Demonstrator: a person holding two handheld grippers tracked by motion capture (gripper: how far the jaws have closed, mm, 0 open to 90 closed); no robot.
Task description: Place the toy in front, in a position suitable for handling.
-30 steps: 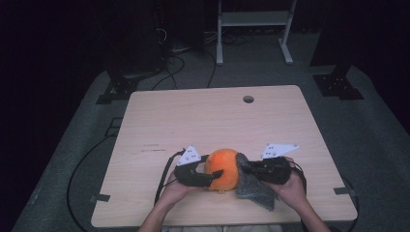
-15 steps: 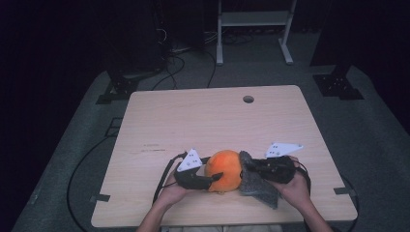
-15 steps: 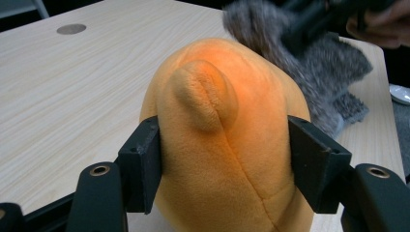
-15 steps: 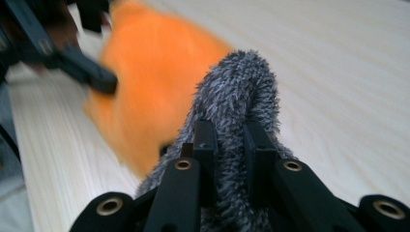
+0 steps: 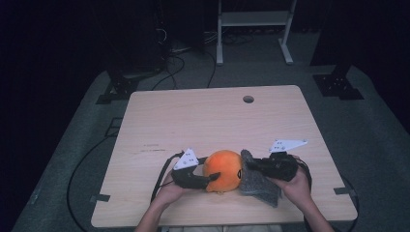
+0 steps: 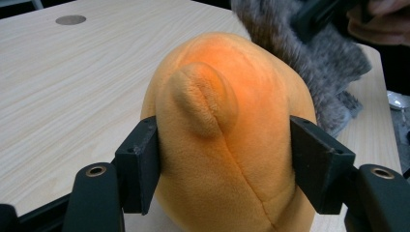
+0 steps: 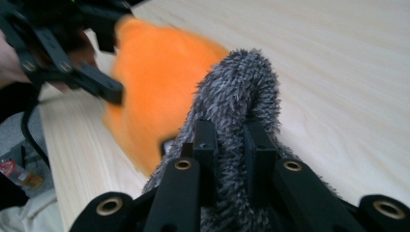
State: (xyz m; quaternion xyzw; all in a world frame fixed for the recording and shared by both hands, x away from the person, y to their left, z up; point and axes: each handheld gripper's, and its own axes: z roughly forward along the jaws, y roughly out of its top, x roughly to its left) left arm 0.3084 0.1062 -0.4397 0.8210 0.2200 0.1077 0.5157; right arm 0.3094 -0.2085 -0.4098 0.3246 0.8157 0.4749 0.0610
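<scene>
L gripper [image 6: 225, 164] jaws just opened a bit w/ orange plush [image 6: 227, 130] between, pads touching it. R gripper [image 7: 227, 145] pinches grey fur [image 7: 241, 92] tight, on table [image 5: 193, 121].

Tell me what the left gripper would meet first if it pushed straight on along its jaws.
The orange plush toy: the left gripper already has it between its jaws, which have just been opening slightly, pads at its sides. Beyond it lies the grey furry cloth pinched by the right gripper, seemingly touching the toy.

One orange plush toy [image 5: 223, 169], one grey furry cloth [image 5: 258, 186], two grippers — left [image 5: 212, 177], right [image 5: 251, 165] — all on one wooden table [image 5: 203, 121].
</scene>
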